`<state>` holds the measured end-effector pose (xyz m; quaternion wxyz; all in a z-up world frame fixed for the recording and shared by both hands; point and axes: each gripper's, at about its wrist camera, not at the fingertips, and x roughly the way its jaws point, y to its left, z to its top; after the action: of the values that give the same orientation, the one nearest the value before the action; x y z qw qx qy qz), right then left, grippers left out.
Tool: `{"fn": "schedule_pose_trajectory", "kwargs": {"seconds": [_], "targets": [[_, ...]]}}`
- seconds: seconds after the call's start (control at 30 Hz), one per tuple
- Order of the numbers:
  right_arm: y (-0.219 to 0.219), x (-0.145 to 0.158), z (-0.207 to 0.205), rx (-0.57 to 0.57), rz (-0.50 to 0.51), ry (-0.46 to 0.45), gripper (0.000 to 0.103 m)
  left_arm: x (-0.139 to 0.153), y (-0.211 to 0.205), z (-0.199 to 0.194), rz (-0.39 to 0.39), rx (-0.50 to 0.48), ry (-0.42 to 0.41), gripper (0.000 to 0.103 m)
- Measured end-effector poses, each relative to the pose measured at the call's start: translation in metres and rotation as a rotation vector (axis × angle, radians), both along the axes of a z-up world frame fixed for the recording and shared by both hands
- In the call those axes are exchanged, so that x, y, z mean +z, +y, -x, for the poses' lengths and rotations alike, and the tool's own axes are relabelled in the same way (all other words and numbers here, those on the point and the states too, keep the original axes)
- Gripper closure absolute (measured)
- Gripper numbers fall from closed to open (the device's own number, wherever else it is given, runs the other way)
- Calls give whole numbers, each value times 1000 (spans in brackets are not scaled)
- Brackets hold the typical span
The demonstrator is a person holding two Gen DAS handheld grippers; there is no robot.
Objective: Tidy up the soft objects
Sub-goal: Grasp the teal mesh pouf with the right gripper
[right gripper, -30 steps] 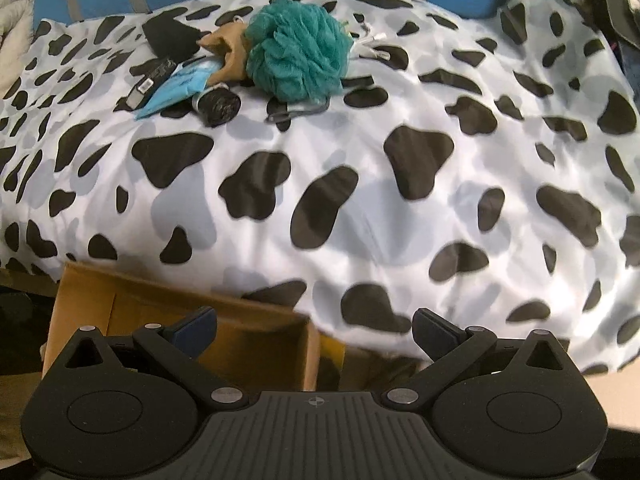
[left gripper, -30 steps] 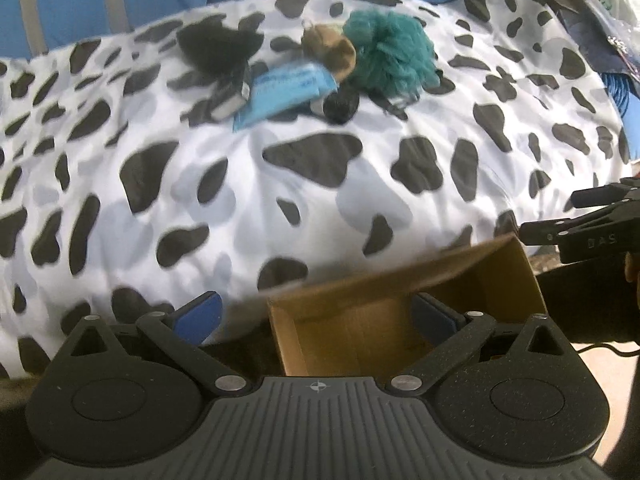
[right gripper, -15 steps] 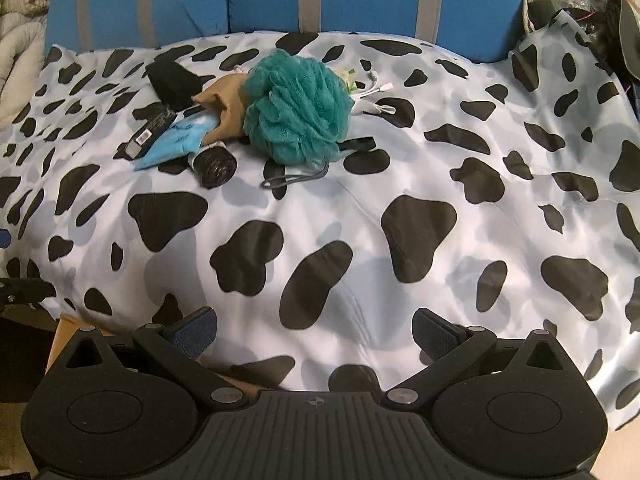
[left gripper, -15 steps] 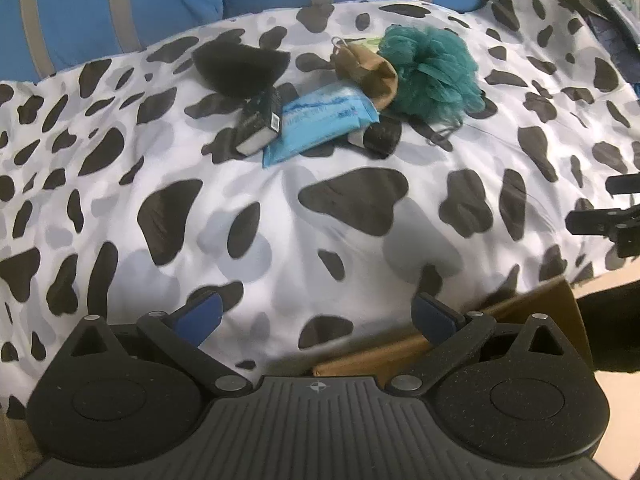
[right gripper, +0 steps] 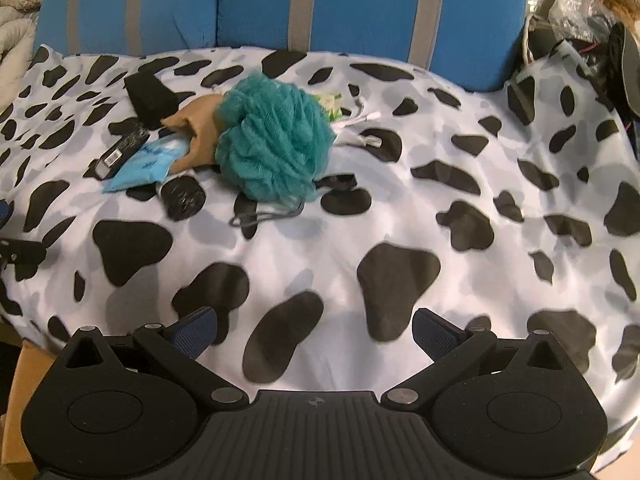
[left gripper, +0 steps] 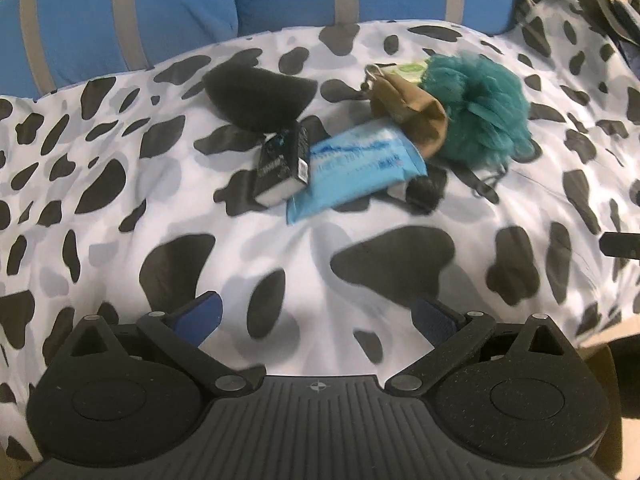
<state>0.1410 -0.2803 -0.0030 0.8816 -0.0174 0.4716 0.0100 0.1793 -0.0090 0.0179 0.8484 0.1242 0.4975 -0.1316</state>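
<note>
A small pile lies on a cow-print blanket (left gripper: 120, 220): a teal mesh bath pouf (left gripper: 478, 106) (right gripper: 276, 140), a tan cloth pouch (left gripper: 412, 110) (right gripper: 200, 132), a light blue wipes pack (left gripper: 352, 168) (right gripper: 148, 162), a black sponge (left gripper: 260, 94) (right gripper: 150, 96), a small black box (left gripper: 282, 168) (right gripper: 122, 150) and a black roll (left gripper: 424, 194) (right gripper: 182, 198). My left gripper (left gripper: 316, 316) is open and empty, well short of the pile. My right gripper (right gripper: 314, 330) is open and empty, near the blanket's front edge.
Blue cushions with grey stripes (right gripper: 360, 4) stand behind the blanket. A cardboard box edge (right gripper: 20, 400) shows at lower left in the right wrist view. Clutter of bags and cables (right gripper: 580, 20) sits at the far right. White cotton swabs (right gripper: 360, 120) lie behind the pouf.
Both grippers have risen and moved forward over the blanket. The cardboard box has dropped almost out of both views. The pile appears closer. Both grippers stay open.
</note>
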Motion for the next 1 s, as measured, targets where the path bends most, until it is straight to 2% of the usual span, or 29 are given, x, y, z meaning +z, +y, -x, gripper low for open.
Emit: {"fn": "schedule_pose_trajectory", "kwargs": {"seconds": [0.2,0.37,0.53,0.7,0.83,1.0], "targets": [[-1,-9,-19,25,29,-19,0,-4,0,-6,12,6,-78,0],[-5,-9,-35,15,1,-51,0,-11,3,-7,14,6,-81,0],[-18,3,-57,-11,-119,-101,0,-15,9,-8,4,34,-86,0],[-22,7,-85,-19,-190,-110,0,-17,6,-8,-15,-10,-81,0],[-22,5,-103,-21,-257,-106,0,-15,3,-9,17,-32,-70,0],[-7,2,-127,20,-204,-142,0,-11,4,-11,90,-29,-48,0]]}}
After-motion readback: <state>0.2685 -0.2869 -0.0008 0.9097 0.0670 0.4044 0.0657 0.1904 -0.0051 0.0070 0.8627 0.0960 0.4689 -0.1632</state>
